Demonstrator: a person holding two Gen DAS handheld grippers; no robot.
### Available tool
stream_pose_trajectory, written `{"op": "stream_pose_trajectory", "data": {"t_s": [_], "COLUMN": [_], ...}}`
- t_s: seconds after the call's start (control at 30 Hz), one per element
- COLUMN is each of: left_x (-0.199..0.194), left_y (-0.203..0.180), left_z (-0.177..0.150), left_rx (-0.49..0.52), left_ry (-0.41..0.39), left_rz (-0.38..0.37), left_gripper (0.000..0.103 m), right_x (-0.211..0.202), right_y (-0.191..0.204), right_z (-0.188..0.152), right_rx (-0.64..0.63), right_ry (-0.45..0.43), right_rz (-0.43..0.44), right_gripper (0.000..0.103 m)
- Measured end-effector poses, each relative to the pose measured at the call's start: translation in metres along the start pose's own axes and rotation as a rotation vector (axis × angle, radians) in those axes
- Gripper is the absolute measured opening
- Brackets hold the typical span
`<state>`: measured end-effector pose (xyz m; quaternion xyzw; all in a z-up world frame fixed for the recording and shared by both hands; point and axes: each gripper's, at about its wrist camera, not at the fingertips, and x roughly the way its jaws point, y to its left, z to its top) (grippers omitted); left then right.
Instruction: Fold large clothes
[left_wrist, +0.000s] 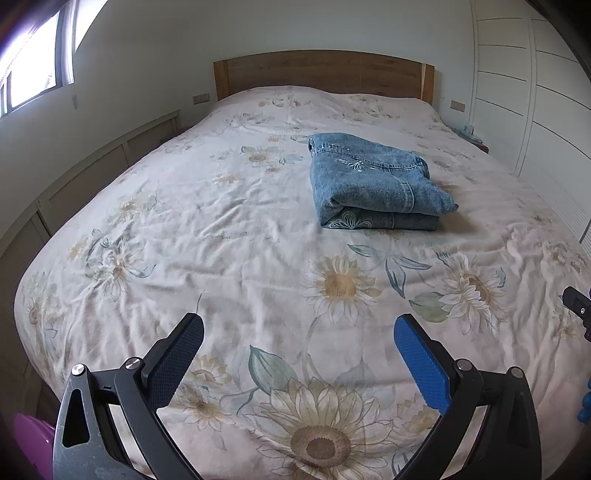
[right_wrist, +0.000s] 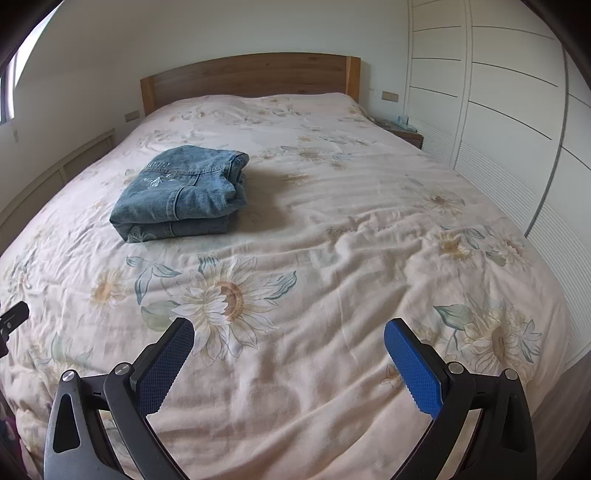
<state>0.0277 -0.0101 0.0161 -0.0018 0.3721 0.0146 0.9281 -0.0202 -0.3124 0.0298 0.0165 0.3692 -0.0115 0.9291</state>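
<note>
A blue denim garment (left_wrist: 373, 182) lies folded into a compact stack on the bed, right of centre in the left wrist view; the same folded denim garment (right_wrist: 184, 194) sits left of centre in the right wrist view. My left gripper (left_wrist: 299, 332) is open, nothing between its blue-padded fingers, held over the foot of the bed well short of the denim. My right gripper (right_wrist: 290, 334) is open and empty too, over the bedspread to the right of the stack. An edge of the right gripper (left_wrist: 578, 306) shows at the far right of the left view.
The bed carries a pale sunflower-print bedspread (left_wrist: 221, 236) and a wooden headboard (left_wrist: 321, 72). A white wardrobe (right_wrist: 509, 122) runs along the right side, with a small bedside table (right_wrist: 406, 131) before it. A window (left_wrist: 33, 59) and low panelling stand left. A purple object (left_wrist: 29, 443) lies at bottom left.
</note>
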Motion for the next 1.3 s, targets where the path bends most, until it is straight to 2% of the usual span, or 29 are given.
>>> {"op": "stream_pose_trajectory", "data": {"t_s": [0.77,1.3], "left_x": [-0.023,-0.026], "left_y": [0.006,0.004], "left_z": [0.001,0.001], "left_rx": [0.003,0.003], "left_ry": [-0.050,-0.048], "left_rz": [-0.006,-0.010], "left_gripper": [0.102,0.102], "right_x": [-0.023,-0.025], "right_y": [-0.002,-0.009], "right_z": [-0.002,-0.005], "right_rx": [-0.008,-0.001], "right_ry": [-0.031,-0.028], "right_rz": [-0.029,-0.056], "right_gripper": [0.103,0.103]}}
